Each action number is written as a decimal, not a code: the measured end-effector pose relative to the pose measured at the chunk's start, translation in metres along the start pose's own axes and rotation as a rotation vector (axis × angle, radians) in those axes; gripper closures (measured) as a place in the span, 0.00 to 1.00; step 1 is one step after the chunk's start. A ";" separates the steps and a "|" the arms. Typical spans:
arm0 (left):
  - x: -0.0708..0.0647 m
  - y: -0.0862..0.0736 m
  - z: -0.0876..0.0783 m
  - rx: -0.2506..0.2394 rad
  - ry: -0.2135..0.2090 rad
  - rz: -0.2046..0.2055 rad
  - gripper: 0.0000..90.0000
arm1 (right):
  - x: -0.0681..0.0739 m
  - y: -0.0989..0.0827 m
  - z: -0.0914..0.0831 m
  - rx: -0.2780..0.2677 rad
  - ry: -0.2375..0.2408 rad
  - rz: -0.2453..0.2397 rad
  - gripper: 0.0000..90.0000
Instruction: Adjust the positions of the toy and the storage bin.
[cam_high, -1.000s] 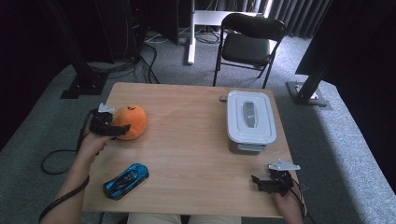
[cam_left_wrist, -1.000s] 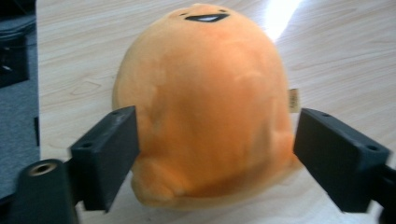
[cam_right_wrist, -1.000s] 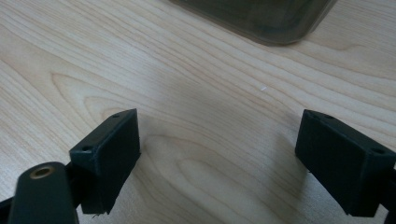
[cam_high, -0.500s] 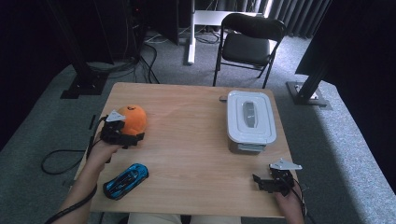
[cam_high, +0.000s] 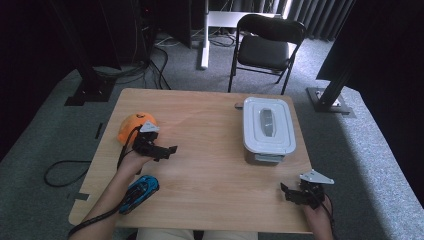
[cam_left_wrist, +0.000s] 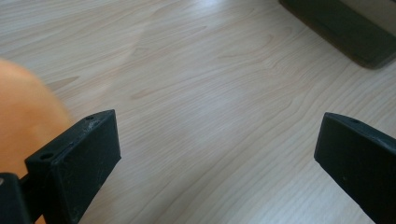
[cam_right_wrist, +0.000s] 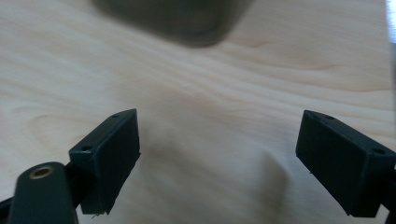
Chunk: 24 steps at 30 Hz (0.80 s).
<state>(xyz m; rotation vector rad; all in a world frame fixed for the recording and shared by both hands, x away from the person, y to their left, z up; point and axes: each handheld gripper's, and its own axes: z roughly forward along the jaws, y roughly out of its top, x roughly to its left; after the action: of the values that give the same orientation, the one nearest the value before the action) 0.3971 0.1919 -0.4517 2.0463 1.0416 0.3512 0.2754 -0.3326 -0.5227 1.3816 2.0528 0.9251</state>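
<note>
High view: left claw (cam_high: 170, 150) spread wide over bare bench (cam_high: 210, 165), nothing gripped, jaws just opened further with nothing between them; orange (cam_high: 131, 128) just behind it, apart from the pads. Left gripper view: orange (cam_left_wrist: 23, 121) blurred beside the left-hand jaw, outside the gap. Right claw (cam_high: 289, 192) also wide and empty, box (cam_high: 267, 129) ahead of it.

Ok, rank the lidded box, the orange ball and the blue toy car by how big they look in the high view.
1. Lidded box, clearly largest.
2 and 3. Orange ball and blue toy car look about alike; the left hand-held gripper covers part of the ball and the forearm part of the car, so no ranking.
</note>
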 end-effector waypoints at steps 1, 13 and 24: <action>-0.002 0.001 0.003 -0.003 -0.003 -0.001 0.02 | -0.004 0.000 0.001 -0.002 0.000 0.014 0.15; -0.022 0.018 0.046 0.011 -0.038 0.024 0.02 | -0.031 0.013 0.010 -0.008 -0.070 0.098 0.15; -0.044 0.034 0.086 0.032 -0.081 0.050 0.02 | -0.043 0.028 0.023 -0.031 -0.070 0.135 0.15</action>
<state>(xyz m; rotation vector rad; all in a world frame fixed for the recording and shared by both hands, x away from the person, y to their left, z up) 0.4354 0.1004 -0.4770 2.1006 0.9539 0.2760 0.3243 -0.3593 -0.5148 1.5299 1.9051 0.9457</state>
